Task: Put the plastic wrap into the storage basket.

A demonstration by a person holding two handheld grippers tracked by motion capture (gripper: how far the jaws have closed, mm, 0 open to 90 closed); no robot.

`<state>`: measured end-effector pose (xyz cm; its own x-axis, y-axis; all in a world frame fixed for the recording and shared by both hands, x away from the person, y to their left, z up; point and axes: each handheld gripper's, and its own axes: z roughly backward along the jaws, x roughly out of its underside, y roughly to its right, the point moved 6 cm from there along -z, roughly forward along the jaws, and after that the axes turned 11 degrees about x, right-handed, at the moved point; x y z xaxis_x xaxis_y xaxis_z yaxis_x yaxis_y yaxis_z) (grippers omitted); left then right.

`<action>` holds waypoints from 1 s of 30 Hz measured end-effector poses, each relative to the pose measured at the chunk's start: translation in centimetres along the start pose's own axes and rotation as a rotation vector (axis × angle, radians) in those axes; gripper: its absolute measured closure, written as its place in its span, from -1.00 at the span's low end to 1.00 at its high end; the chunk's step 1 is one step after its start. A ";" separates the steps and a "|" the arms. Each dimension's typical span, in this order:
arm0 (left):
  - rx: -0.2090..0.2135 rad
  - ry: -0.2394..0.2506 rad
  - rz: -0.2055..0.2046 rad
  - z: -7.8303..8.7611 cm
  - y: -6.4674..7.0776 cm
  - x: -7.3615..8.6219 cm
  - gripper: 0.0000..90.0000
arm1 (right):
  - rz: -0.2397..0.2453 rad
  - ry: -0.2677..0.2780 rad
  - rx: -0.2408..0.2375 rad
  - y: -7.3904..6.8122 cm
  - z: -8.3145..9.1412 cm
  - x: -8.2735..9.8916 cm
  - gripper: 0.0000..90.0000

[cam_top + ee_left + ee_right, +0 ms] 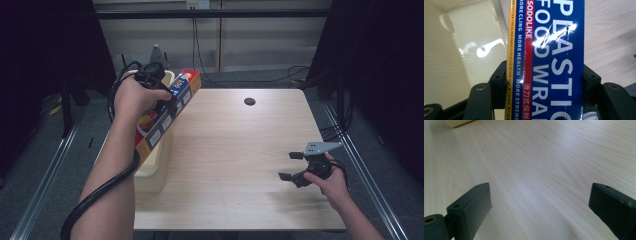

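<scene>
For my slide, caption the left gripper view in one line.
Left gripper clamps a blue plastic food wrap box above a cream bin beside the wooden table.

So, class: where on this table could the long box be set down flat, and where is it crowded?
The wooden table is bare across its middle, between the cream bin at the left edge and the right gripper near the front right corner. The far right is free apart from the small dark hole. The left edge is crowded: the left gripper holds the plastic wrap box over the bin.
</scene>
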<state>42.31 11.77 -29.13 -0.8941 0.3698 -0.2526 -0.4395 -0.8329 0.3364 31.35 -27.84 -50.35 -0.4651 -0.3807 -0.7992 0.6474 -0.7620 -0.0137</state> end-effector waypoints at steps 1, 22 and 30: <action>0.000 0.000 0.000 0.0 0.0 0.0 -0.11 | 0.000 0.000 0.000 0.0 0.0 0.0 -0.91; -0.022 0.047 0.086 1.5 -2.1 0.9 -0.11 | 0.000 0.002 -0.004 -0.1 0.0 0.0 -0.91; -0.028 0.059 0.123 1.6 -2.9 1.2 -0.11 | 0.003 0.003 0.003 -0.1 -0.1 0.0 -0.91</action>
<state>42.42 15.31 -28.93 -0.9341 0.2402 -0.2642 -0.3237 -0.8820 0.3426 31.37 -27.70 -50.40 -0.4614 -0.3820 -0.8007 0.6474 -0.7621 -0.0094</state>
